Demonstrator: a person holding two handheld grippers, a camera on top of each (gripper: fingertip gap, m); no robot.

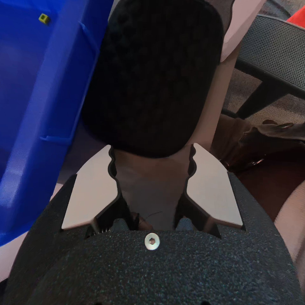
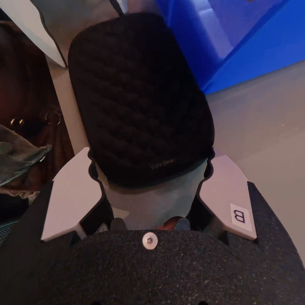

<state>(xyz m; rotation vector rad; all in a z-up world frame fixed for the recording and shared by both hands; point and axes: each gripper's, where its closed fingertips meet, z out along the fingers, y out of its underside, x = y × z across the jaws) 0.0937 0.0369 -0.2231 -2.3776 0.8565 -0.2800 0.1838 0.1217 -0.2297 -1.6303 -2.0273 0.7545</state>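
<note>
A black quilted pad (image 1: 148, 79) with rounded ends lies lengthwise between my two grippers on a pale table (image 2: 247, 132). My right gripper (image 2: 151, 153) has its near end between its fingers, and both fingertips (image 2: 212, 155) touch the pad's (image 2: 140, 102) sides. My left gripper (image 1: 151, 148) is open at the opposite end, with the pad's rounded end just reaching the gap between its tips. One white finger of the left gripper (image 2: 41, 33) shows beside the pad's far corner in the right wrist view. One finger of the right gripper (image 1: 241, 24) shows in the left wrist view.
A large blue plastic bin (image 1: 41, 82) stands right beside the pad, and it also shows in the right wrist view (image 2: 247, 41). A black mesh chair (image 1: 272, 57) and a person's dark clothing (image 2: 24, 99) lie past the table edge on the pad's other side.
</note>
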